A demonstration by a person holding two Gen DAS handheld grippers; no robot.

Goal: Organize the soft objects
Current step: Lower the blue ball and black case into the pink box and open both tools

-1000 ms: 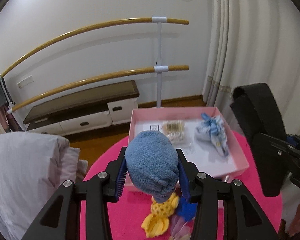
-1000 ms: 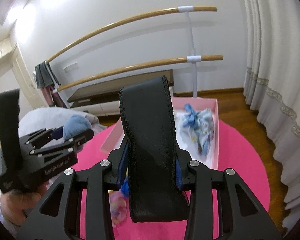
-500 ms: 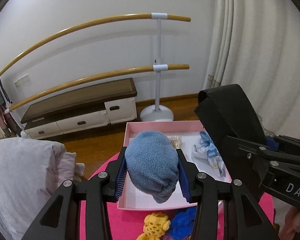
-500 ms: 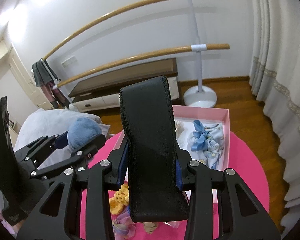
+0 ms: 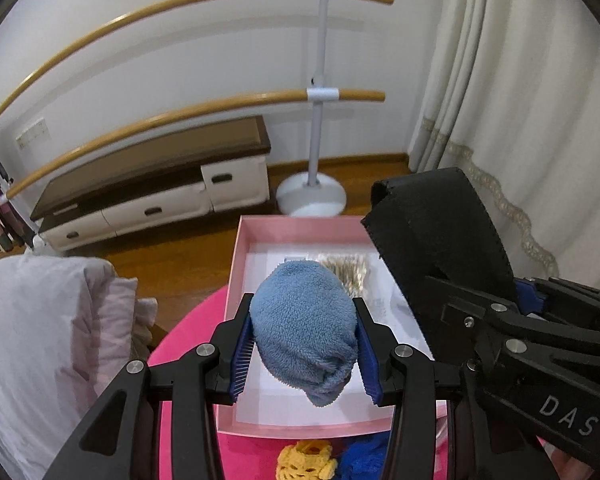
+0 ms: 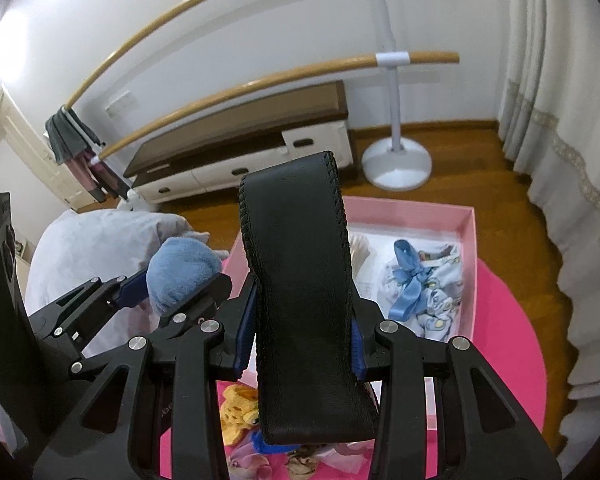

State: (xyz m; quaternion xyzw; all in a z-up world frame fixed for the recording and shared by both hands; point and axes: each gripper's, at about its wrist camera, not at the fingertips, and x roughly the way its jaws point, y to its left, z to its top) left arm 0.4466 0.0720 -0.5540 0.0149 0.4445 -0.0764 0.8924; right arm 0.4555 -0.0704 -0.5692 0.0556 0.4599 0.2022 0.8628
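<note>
A: Where's the blue fleece bundle (image 5: 306, 328)?

B: Clamped in the left gripper (image 5: 305, 354), jaws pressed on both its sides, hanging above the pink box (image 5: 236, 264) near its left wall.

A: And the right gripper (image 6: 300, 344)?

B: Its jaws squeeze a black leather band (image 6: 300, 280), over the box's near edge. Inside the box, right of the band, lies a pale printed cloth with a blue ribbon (image 6: 410, 280). The box sits on the pink desk (image 6: 512, 344)

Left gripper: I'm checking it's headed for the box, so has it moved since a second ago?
Yes. The left gripper with its blue fleece bundle has advanced over the pink box, toward the barre stand.
</note>
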